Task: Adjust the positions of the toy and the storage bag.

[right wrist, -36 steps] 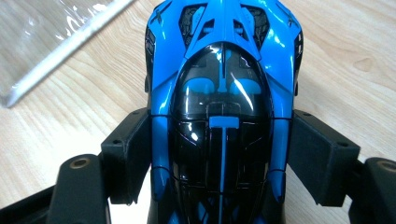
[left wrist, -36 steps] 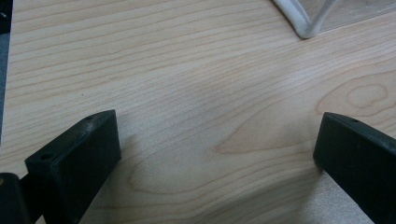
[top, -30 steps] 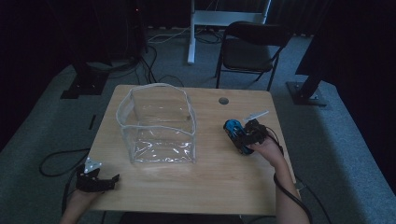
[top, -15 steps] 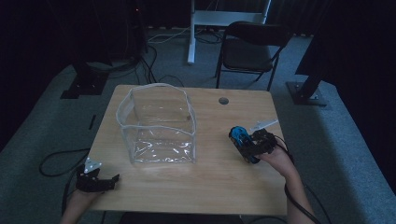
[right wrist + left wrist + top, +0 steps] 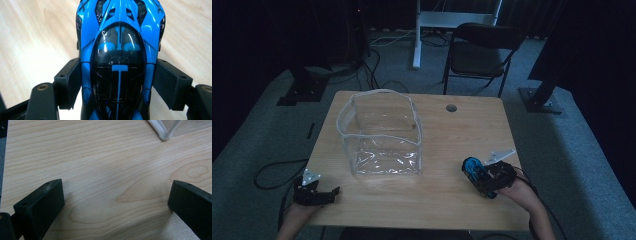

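The right tool (image 5: pixel 117 82) is clamping the blue toy car (image 5: pixel 119 50) by its flanks at 5 o'clock on the surface (image 5: pixel 447 135) (hard, glossy, probably light, likely slippery); the left tool (image 5: pixel 117 202) is gaping, holding nothing.

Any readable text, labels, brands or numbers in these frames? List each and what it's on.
None readable.
Toy car: a small white mark on the dark canopy in the right gripper view, too small to read as letters.
Clear bag: no print visible.
Table: bare wood grain, no label.
Left hand-held gripper and right hand-held gripper: plain black jaws, no markings.
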